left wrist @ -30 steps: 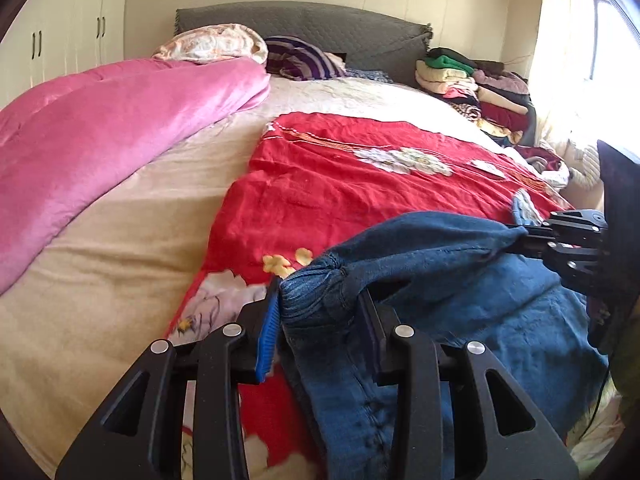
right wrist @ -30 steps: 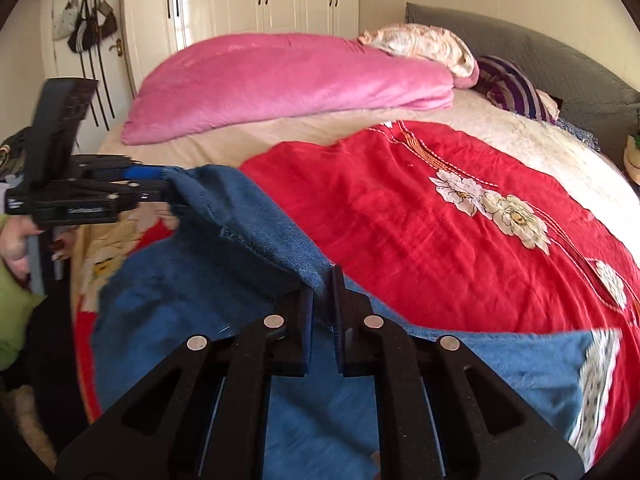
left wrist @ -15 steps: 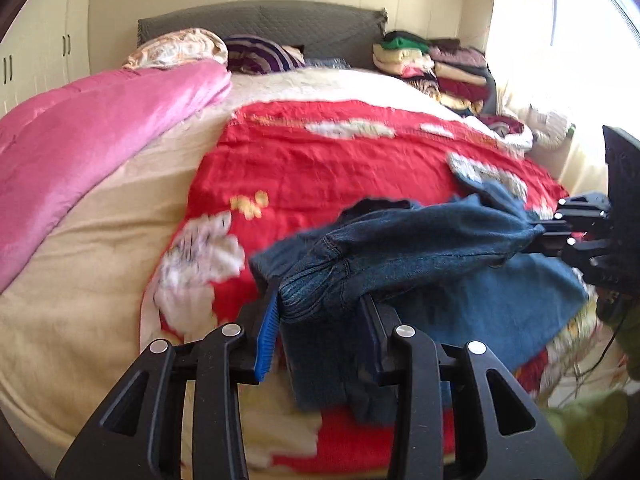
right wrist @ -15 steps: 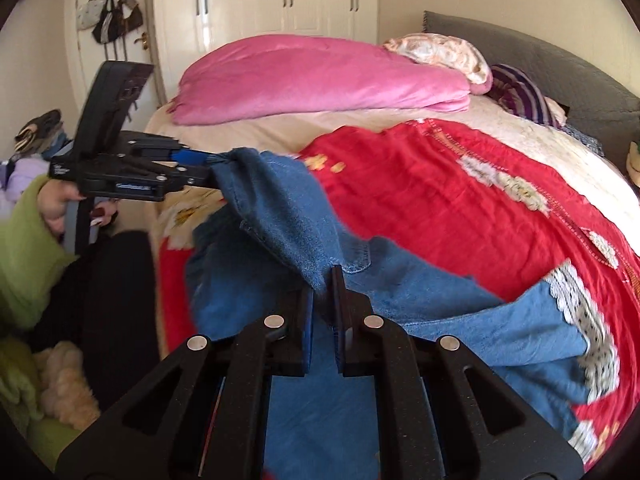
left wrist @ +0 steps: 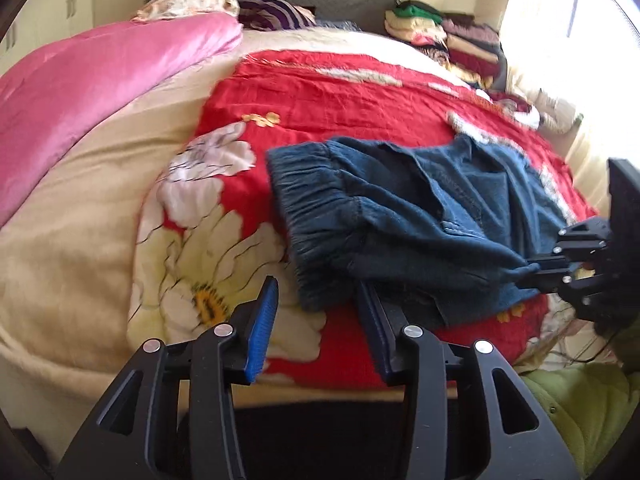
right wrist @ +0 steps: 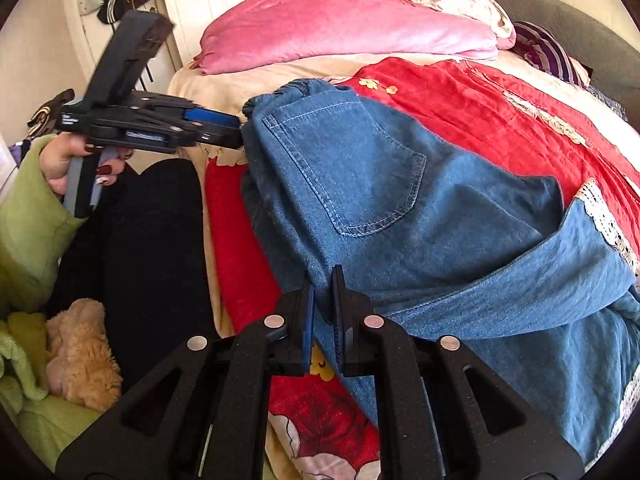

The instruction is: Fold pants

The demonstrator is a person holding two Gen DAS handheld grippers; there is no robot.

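The pants (left wrist: 400,216), dark blue denim with an elastic waistband, lie bunched on the red floral blanket (left wrist: 340,84) near the bed's near edge, the gathered waistband facing the left wrist camera. In this left view the left gripper (left wrist: 316,304) has its fingers spread wide, the blue pad (left wrist: 264,320) clear of the cloth on one side and the other finger lying right against the waistband corner, though whether it touches is hard to tell; nothing is pinched. That looks like a release after setting the waist end down. Off to the right, the right gripper (left wrist: 532,268) is pressed together on a fold of denim, probably to keep that edge taut while the other end settles. A pink duvet (left wrist: 100,76) lies along the far left side, and stacked clothes (left wrist: 444,36) sit by the headboard.

The right wrist view shows what the left one cannot: the back pocket (right wrist: 352,168) lies face up, and a leg with a lace-trimmed hem (right wrist: 604,216) is folded across the lower part, so the garment is already doubled over. Here the right gripper (right wrist: 322,312) has its fingers nearly closed, pinching the denim edge between them. The left gripper (right wrist: 236,132) appears side-on at the waistband corner, held by a hand (right wrist: 76,160) in a green sleeve; from this angle its opening cannot be judged.
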